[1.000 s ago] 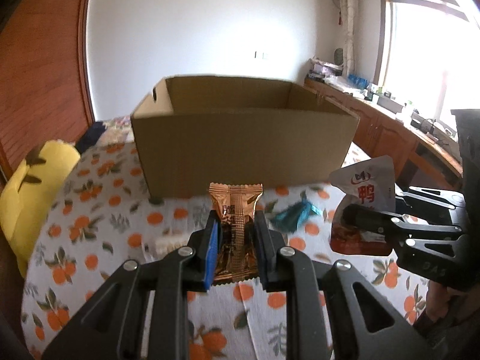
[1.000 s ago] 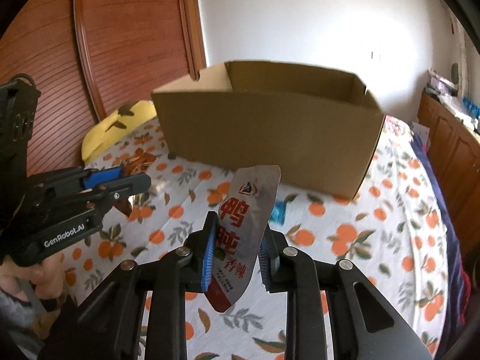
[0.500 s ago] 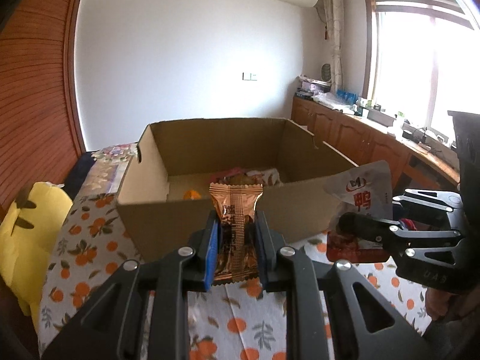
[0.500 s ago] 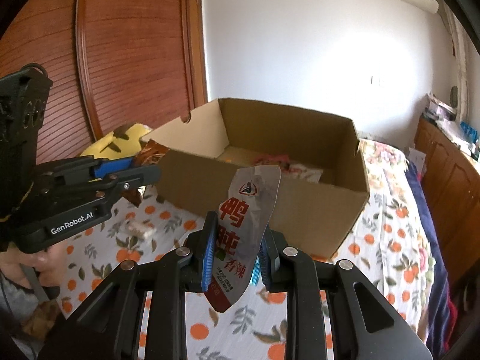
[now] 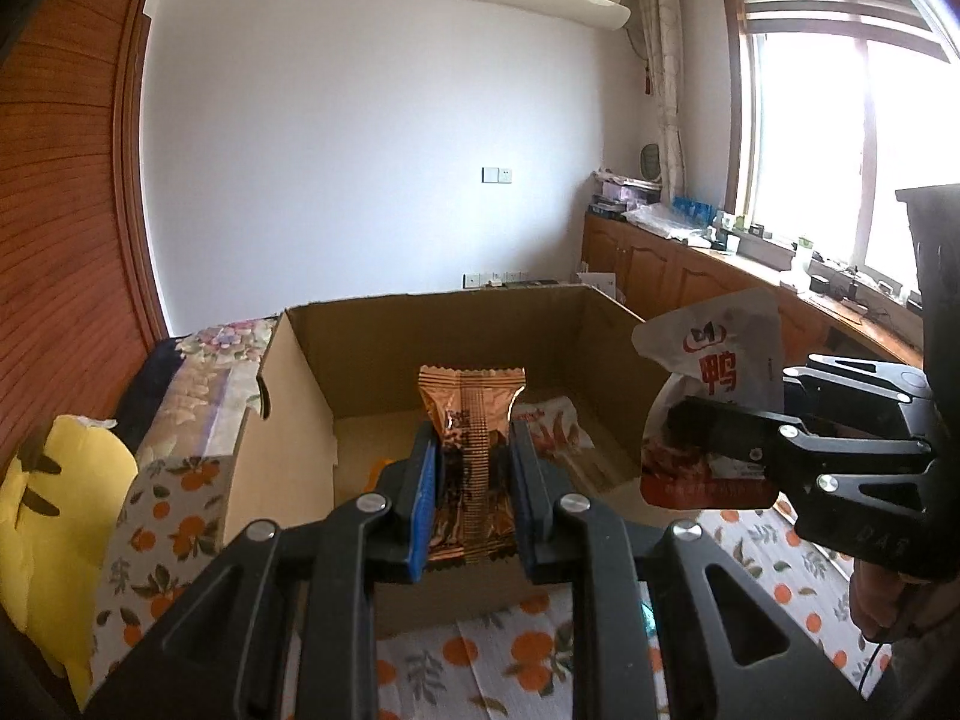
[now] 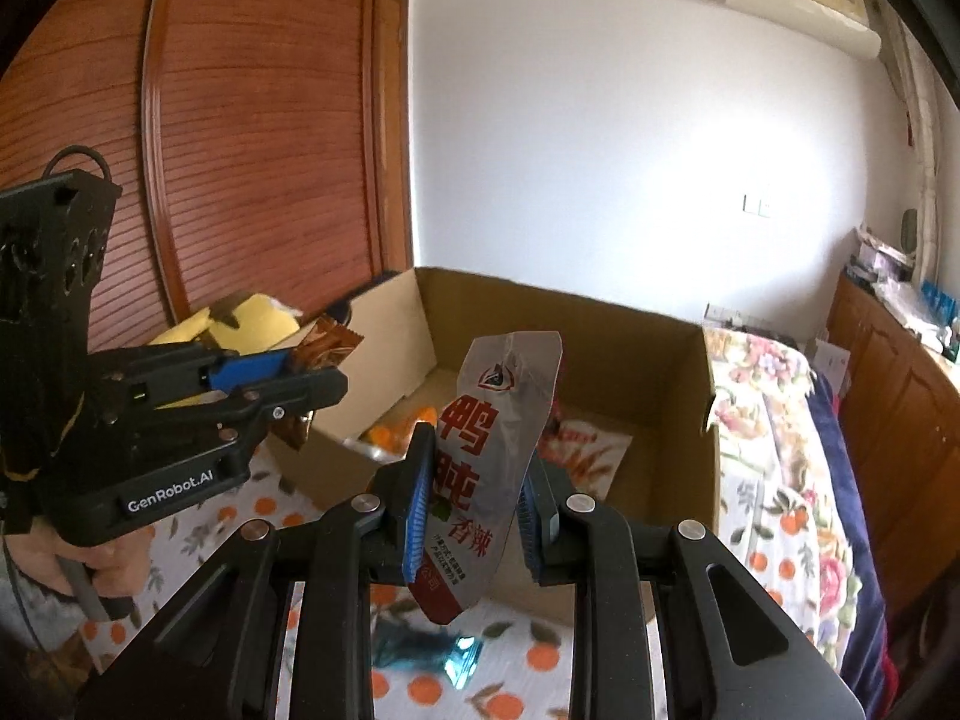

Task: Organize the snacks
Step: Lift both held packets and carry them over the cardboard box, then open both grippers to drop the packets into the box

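My left gripper (image 5: 471, 456) is shut on a copper-brown snack packet (image 5: 471, 414) and holds it upright above the near edge of an open cardboard box (image 5: 288, 420). My right gripper (image 6: 477, 468) is shut on a grey and red snack pouch (image 6: 492, 438) with red characters, held above the same box (image 6: 672, 324). Each gripper shows in the other view, the right gripper (image 5: 678, 420) at the right and the left gripper (image 6: 324, 372) at the left. Inside the box lie a white and red packet (image 5: 552, 426) and an orange item (image 6: 384, 435).
The box stands on an orange-patterned cloth (image 5: 498, 654). A teal wrapper (image 6: 432, 654) lies on the cloth in front of the box. A yellow plush (image 5: 54, 492) is at the left. Wooden cabinets (image 5: 678, 276) run along the right wall under a window.
Both grippers have risen and moved forward with their packets. The view has gone from the box's outer wall to looking down into the open box.
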Demonstrator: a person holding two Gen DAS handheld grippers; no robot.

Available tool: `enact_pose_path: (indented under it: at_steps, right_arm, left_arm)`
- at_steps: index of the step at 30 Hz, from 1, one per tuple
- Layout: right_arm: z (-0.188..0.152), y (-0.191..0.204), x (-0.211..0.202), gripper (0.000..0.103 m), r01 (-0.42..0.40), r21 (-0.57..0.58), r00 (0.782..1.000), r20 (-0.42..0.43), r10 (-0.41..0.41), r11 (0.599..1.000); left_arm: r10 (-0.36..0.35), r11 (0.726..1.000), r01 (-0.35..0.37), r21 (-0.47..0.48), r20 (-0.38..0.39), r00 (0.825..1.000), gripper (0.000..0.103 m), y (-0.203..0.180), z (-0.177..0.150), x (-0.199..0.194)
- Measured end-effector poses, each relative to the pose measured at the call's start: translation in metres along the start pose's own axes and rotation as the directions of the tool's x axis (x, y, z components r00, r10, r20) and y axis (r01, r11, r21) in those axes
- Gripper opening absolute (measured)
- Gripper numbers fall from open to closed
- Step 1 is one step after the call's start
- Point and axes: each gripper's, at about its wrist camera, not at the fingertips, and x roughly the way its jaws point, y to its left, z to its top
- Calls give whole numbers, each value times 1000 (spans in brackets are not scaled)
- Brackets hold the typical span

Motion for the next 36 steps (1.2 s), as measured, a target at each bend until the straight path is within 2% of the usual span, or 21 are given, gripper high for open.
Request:
enact_pose_path:
  at_steps: [12,14,17,20,30,36]
  right_arm:
    - [2,-15,27,23,28,-5,999,-17,-28,1000]
    - [5,-19,30,23,40,-3,999,-12,-40,999]
    - [6,-27,36,23,104,1,995,-7,-104,995]
    - [4,-37,44,23,116,18,993,-19,-115,993]
    - [-10,-41,72,24,90,39,991,-102,-86,995]
    - [-11,-42,75,26,75,55,991,-111,-68,996]
  left_arm:
    - [11,1000,-12,-17,-15,1000,19,13,17,32]
    - [13,1000,-13,-28,-19,1000,19,16,20,38]
    - [29,999,-31,-36,-45,999,20,20,22,48]
    - [20,998,-24,-52,-72,997,20,24,22,59]
    - [6,998,-15,-61,-149,989,23,21,7,76]
    - [12,998,-20,-52,-149,989,28,18,2,73]
